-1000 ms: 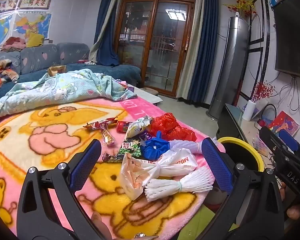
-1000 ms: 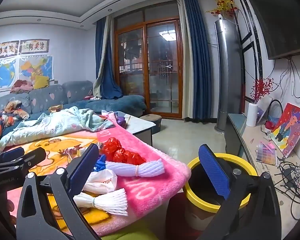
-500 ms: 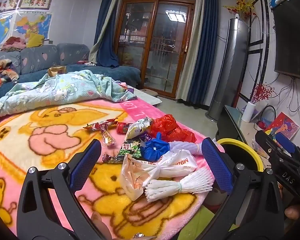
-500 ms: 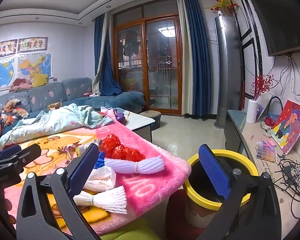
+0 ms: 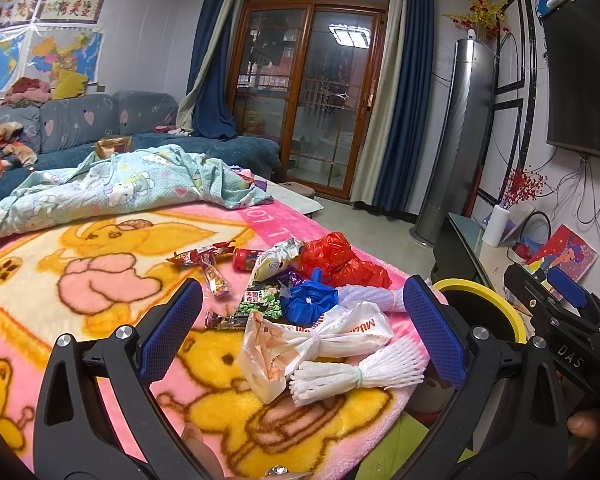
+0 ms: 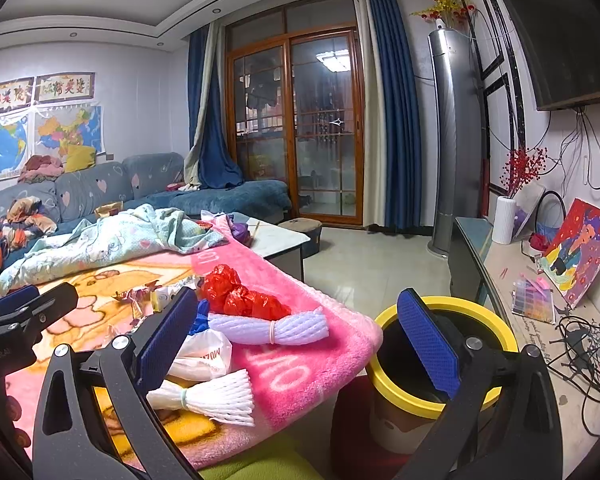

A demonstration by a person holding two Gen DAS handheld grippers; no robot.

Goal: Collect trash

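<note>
A heap of trash lies on the pink cartoon blanket (image 5: 100,264): a white foam net (image 5: 360,370), a white plastic bag (image 5: 332,338), a blue bag (image 5: 308,300), a red bag (image 5: 340,258) and snack wrappers (image 5: 268,264). My left gripper (image 5: 302,328) hovers open above the heap, holding nothing. My right gripper (image 6: 300,334) is open too, between the blanket's edge and the yellow-rimmed bin (image 6: 492,320). From the right wrist I see the foam net (image 6: 212,396), a lilac foam net (image 6: 272,328) and the red bag (image 6: 240,296). The bin's rim (image 5: 484,300) shows right of the blanket.
A crumpled light-blue quilt (image 5: 120,188) covers the blanket's far side, with a blue sofa (image 5: 100,128) behind. A low TV stand (image 6: 532,320) with cables, a painting and a white vase runs along the right wall. A small marble-topped table (image 6: 276,240) stands beyond the blanket.
Both grippers have drifted only slightly. The right gripper has shifted a little in the left wrist view. Nothing in the heap has moved.
</note>
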